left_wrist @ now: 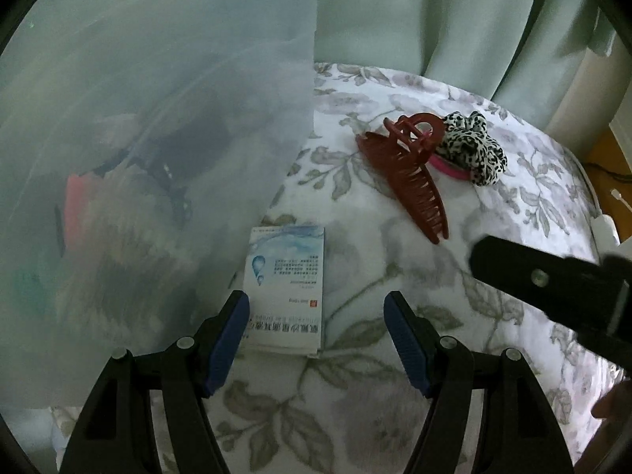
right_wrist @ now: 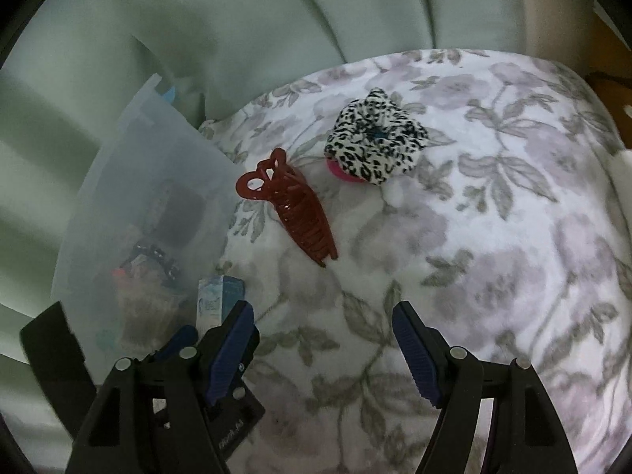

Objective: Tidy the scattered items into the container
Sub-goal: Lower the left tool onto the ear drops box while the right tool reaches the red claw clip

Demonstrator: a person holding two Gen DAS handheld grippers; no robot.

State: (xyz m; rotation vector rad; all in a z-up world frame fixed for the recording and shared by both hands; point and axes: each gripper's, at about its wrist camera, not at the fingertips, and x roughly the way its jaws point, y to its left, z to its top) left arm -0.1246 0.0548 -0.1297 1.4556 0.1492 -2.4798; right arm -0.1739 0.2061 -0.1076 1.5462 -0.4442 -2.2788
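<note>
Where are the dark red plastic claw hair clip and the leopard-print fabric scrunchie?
dark red plastic claw hair clip (right_wrist: 294, 213), right wrist view, toothed body.
leopard-print fabric scrunchie (right_wrist: 375, 138), right wrist view, top folds.

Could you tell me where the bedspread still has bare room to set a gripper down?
Free: the floral bedspread right of the red hair claw and below the leopard scrunchie. Crowded: the strip by the translucent container, where the small box lies.
</note>
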